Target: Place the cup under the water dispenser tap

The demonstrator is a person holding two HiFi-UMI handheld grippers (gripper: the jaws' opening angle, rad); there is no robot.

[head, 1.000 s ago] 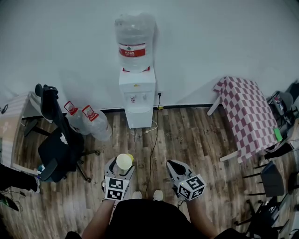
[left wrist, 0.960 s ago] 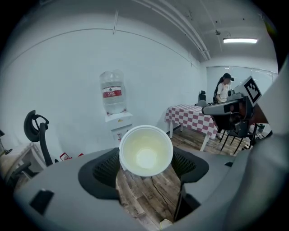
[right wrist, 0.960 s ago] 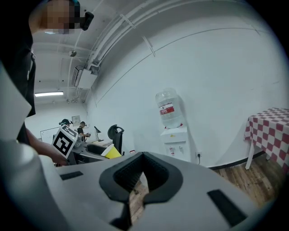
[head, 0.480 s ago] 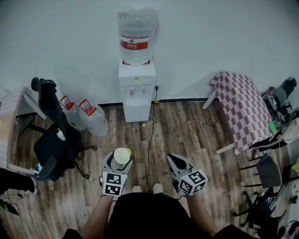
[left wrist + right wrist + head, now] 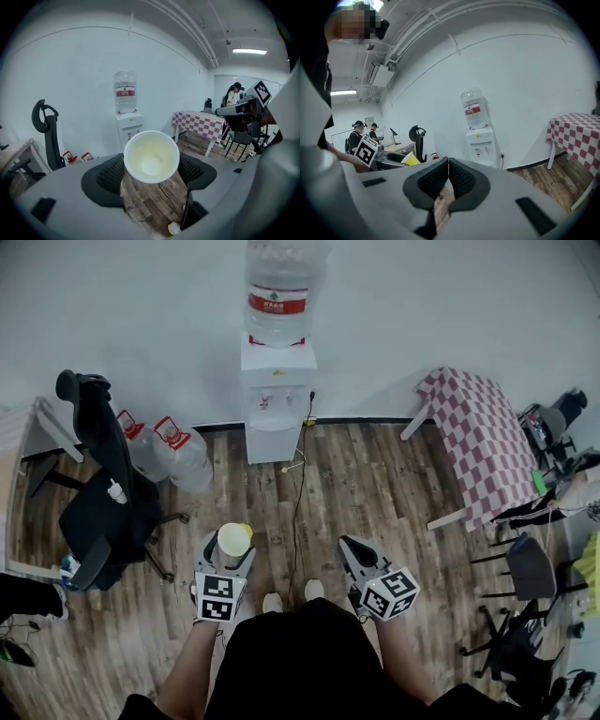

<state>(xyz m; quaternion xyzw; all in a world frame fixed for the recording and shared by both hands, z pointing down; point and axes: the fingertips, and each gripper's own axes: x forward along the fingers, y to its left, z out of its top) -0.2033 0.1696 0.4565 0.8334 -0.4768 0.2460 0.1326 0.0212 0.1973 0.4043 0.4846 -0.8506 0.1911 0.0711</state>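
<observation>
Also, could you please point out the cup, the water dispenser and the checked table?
cup [image 5: 151, 161]: left gripper view, its inside bottom.
water dispenser [image 5: 277, 395]: head view, white cabinet front.
checked table [image 5: 473, 442]: head view, cloth top.

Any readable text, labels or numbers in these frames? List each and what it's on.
No text reads as words.
Red label on the dispenser bottle: print too small and blurred.
Red labels on the two spare bottles: blurred too.
Small sticker on the water dispenser: unreadable.
Both marker cubes: black-and-white square patterns, no words.
</observation>
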